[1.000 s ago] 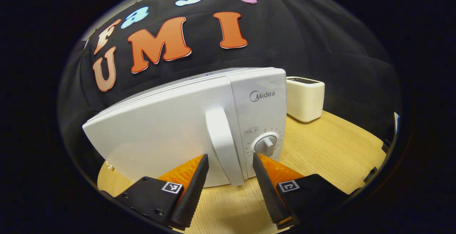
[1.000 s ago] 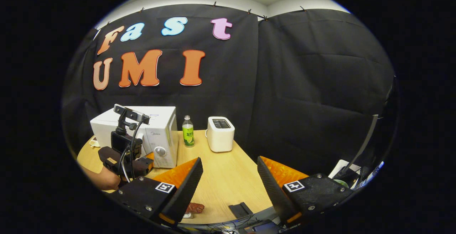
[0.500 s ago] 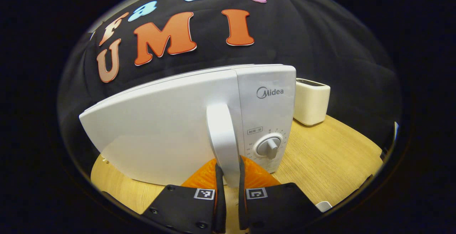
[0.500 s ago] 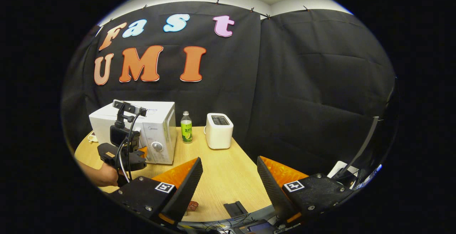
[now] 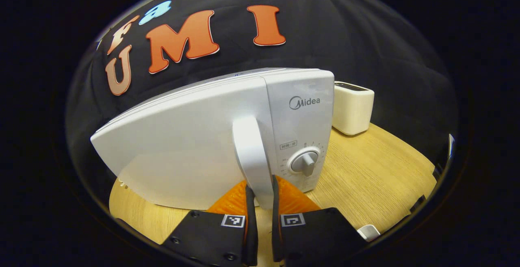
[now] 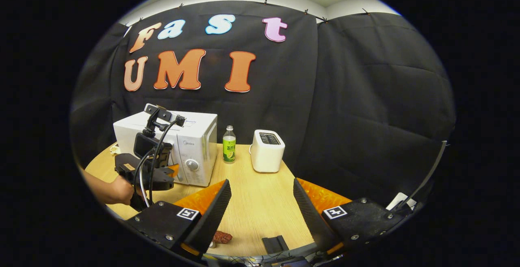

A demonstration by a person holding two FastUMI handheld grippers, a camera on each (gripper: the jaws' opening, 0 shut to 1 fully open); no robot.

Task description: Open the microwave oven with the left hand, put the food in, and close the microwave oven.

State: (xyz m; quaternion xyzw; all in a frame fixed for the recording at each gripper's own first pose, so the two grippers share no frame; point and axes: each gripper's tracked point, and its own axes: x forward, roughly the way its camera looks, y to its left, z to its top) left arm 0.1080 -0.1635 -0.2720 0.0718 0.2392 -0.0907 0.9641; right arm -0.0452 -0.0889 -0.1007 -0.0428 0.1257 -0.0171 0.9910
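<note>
You had the left gripper (image 5: 262, 202) clamped on the lower end of the microwave's door handle (image 5: 252, 153), one finger on each side, low in the middle of the left gripper view; holding it there gave you, I judge, a firm pull point for swinging the door away from the dial (image 5: 304, 162) side. The microwave (image 6: 191, 145) stood at the left of the counter (image 6: 260, 202) in the right gripper view, its door shut or nearly so, with a bottle (image 6: 229, 145) and a toaster (image 6: 266, 150) to its right. Your right gripper (image 6: 260, 206) hung with its fingers well apart and nothing between them, waiting above the counter's near edge, where the food (image 6: 222, 237), a small reddish-brown piece, lay at the bottom of the frame. Compared with a second before, the left gripper's fingers had gone from spread on either side of the handle to pinched on it, and the right gripper view had shifted a little, so the microwave sat further toward the middle.
</note>
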